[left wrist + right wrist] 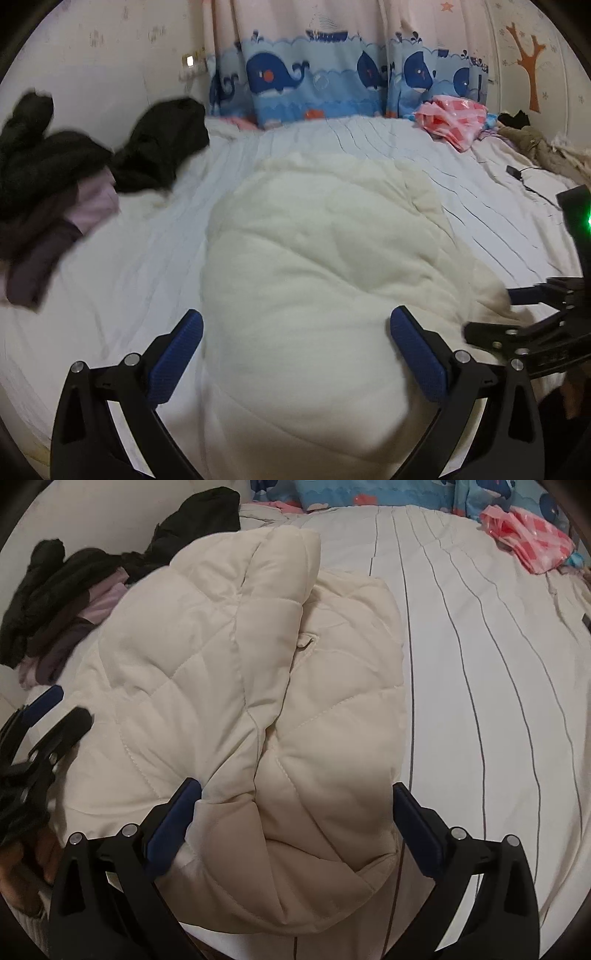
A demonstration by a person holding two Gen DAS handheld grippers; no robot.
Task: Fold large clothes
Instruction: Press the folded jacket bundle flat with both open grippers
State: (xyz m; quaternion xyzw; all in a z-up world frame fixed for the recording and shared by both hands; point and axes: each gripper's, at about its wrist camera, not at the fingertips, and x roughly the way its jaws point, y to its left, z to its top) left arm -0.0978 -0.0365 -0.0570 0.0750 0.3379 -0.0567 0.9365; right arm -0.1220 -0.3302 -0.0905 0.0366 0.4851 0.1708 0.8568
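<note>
A large cream quilted jacket (314, 266) lies on the bed, partly folded; in the right wrist view (236, 664) one half lies over the other, with a rounded end toward me. My left gripper (295, 336) is open, jaws wide apart above the jacket's near part, holding nothing. My right gripper (295, 805) is open, its blue pads either side of the jacket's near end. The right gripper also shows at the right edge of the left wrist view (524, 314), and the left gripper at the left edge of the right wrist view (51, 720).
The bed sheet (480, 664) is white with thin dark stripes. A pile of black and lilac clothes (55, 177) lies at left. A pink checked bag (450, 118) sits at the back right beside whale-print curtains (314, 81). A small black device with cable (513, 170) lies at right.
</note>
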